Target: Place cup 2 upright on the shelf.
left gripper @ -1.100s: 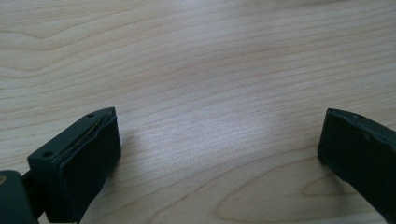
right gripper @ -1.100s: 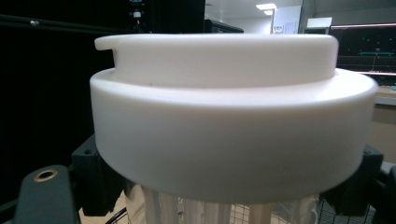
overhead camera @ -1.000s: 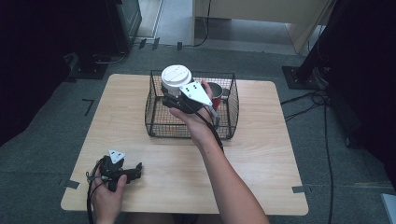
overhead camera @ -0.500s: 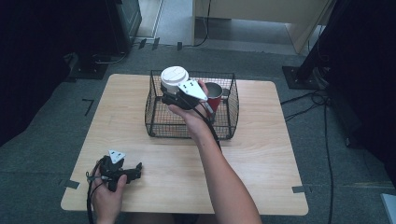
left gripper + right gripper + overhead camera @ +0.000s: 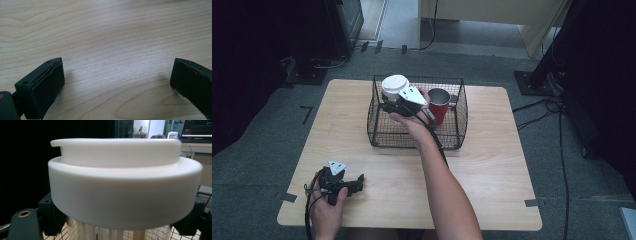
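A steel tumbler with a thick white lid (image 5: 395, 85) hangs over the left rear part of the black wire basket (image 5: 417, 145). My right gripper (image 5: 389, 106) is shut on the tumbler just below the lid. In the right gripper view the lid (image 5: 125, 187) is very close, the shiny body (image 5: 112, 233) shows under it, and black fingers (image 5: 51, 217) press on either side. A red mug (image 5: 439, 105) stands inside the basket at its right. My left gripper (image 5: 358, 182) lies on the table (image 5: 492, 165) at the front left, open, with bare wood between its jaws (image 5: 117, 82).
The basket stands at the back middle of the wooden table. Wood lies bare to its left, right and front. Cables (image 5: 562, 150) trail over the floor at the right, and dark equipment (image 5: 332, 30) stands beyond the far left corner.
My right hand has sunk a little toward the basket and shifted slightly left, with the tumbler still gripped. The left hand and its gripper have stayed where they were.
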### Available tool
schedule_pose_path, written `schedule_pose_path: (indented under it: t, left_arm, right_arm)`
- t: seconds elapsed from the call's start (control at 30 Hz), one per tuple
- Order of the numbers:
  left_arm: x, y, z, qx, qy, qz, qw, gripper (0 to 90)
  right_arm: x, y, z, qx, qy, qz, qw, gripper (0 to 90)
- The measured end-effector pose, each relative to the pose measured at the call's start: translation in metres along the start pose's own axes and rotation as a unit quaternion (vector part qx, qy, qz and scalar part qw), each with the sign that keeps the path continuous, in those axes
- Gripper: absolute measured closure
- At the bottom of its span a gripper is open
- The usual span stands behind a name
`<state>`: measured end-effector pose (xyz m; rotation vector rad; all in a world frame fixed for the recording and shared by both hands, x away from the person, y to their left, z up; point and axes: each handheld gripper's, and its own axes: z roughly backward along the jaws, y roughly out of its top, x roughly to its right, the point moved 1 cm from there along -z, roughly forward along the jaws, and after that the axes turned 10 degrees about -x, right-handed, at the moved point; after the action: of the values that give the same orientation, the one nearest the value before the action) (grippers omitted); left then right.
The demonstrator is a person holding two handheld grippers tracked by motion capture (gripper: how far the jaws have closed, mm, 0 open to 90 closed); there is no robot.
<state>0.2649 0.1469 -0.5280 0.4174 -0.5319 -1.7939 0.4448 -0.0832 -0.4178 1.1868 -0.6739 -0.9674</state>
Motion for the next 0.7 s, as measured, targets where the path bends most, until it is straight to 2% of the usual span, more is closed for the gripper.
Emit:
schedule_pose_path:
  t: [0.23,0.37,0.6,0.7]
  left_arm:
    - [0.0,0.0,0.0,0.0,0.0,-0.001,1.0,0.1]
    - [0.0,0.0,0.0,-0.001,0.0,0.0,1.0,0.1]
    - [0.0,0.0,0.0,-0.001,0.0,0.0,1.0,0.1]
    - [0.0,0.0,0.0,0.0,0.0,0.0,1.0,0.1]
  right_arm:
    - [-0.004,-0.009,-0.007,-0.024,0.007,0.012,0.9996,16.1]
    - [-0.002,-0.013,-0.011,-0.035,0.005,0.027,0.999,16.1]
    - [0.001,-0.02,-0.014,-0.055,0.005,0.028,0.9981,16.1]
    - [0.001,-0.023,-0.014,-0.062,0.006,0.04,0.9973,16.0]
